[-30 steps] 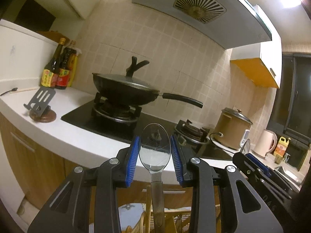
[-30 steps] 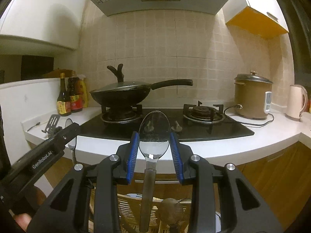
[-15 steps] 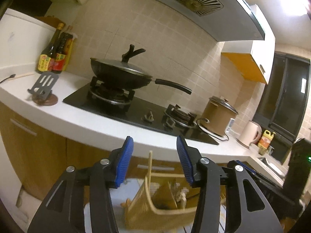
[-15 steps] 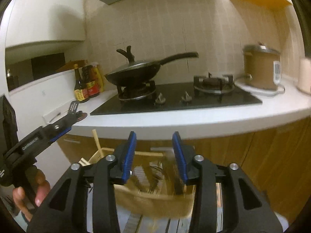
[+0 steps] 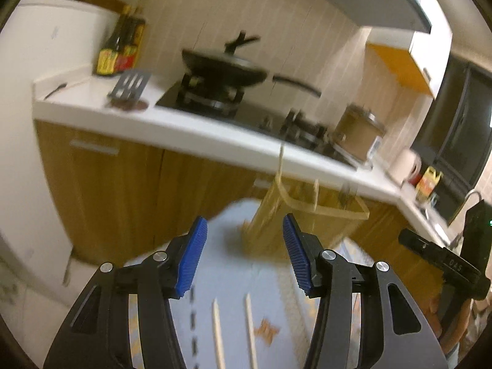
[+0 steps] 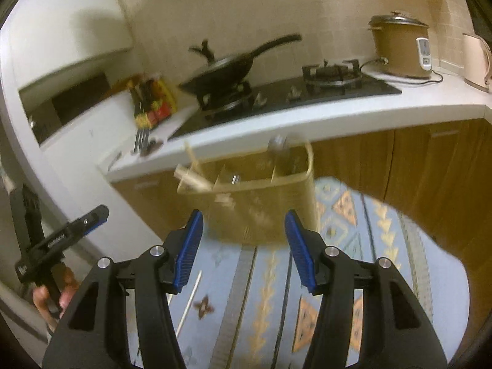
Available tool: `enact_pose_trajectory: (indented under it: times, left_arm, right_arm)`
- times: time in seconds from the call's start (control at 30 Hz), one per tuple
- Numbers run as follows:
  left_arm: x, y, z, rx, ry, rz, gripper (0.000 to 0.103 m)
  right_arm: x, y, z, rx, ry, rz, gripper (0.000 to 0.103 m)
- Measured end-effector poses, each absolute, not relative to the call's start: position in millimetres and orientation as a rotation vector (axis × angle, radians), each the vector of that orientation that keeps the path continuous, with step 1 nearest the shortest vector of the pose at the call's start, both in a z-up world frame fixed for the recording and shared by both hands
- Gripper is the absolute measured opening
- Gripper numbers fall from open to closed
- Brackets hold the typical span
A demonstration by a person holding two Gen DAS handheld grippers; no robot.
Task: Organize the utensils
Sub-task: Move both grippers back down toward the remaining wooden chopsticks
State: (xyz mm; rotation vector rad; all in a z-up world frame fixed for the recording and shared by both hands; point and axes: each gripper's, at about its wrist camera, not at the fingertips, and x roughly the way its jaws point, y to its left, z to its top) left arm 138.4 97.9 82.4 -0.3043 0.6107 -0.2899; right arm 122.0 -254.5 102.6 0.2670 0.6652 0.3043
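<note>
Counter [image 6: 353, 113]: I see the white worktop running across both views, with wood-fronted cabinets [image 5: 117, 190] under it.
Hob [image 6: 307, 92]: black glass set in the worktop, two burners.
Cloth [image 6: 353, 246]: a pale blue patterned cloth covers the surface below my grippers; I read it as the work area.
Wok [image 6: 224, 70]: black, lidded, on the far-left burner, handle pointing right.
Rice cooker [image 6: 399, 49]: brown, at the right end of the worktop, cord trailing toward the hob.
Kettle [image 6: 478, 61]: pale, at the right edge of the right wrist view.
Organizer basket [image 6: 264, 200]: tan, divided into compartments, standing on the cloth ahead of both grippers; blurred in both views. I can make out wooden sticks poking from its left compartment and a metal utensil end near its right rim, no finer than that.
Sauce bottles [image 5: 118, 46]: dark bottles grouped at the left back of the worktop.
Spatula [image 5: 130, 84]: slotted, propped on a small round rest just left of the hob.
Left gripper [image 5: 243, 255]: my blue pads are spread wide, nothing between them, pointing at the basket.
Right gripper [image 6: 243, 249]: pads likewise spread wide and empty, basket straight ahead.
Chopsticks [image 5: 233, 332]: two pale sticks lie roughly parallel on the cloth, close under the left gripper; in the right wrist view I see only one [image 6: 189, 301], left of the right gripper.
</note>
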Motion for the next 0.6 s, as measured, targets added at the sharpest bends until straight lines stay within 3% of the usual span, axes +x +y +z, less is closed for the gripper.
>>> enact_pose_trajectory:
  times: [0.3, 0.37, 0.43, 0.6]
  left_arm:
    - [124, 91, 19, -0.127, 0.887, -0.279, 0.048]
    - [120, 91, 4, -0.126, 0.909, -0.28, 0.038]
    - [116, 92, -12, -0.126, 0.929, -0.27, 0.032]
    - [107, 104, -44, -0.199, 0.96, -0.259, 0.03]
  right_arm:
    - [75, -178, 34, 0.184, 0.843, 0.365, 0.052]
    - [64, -162, 16, 0.171, 0.874, 0.382, 0.051]
    - [55, -138, -3, 0.141, 0.91, 0.403, 0.044]
    - [48, -100, -36, 0.1, 0.963, 0.395, 0.036]
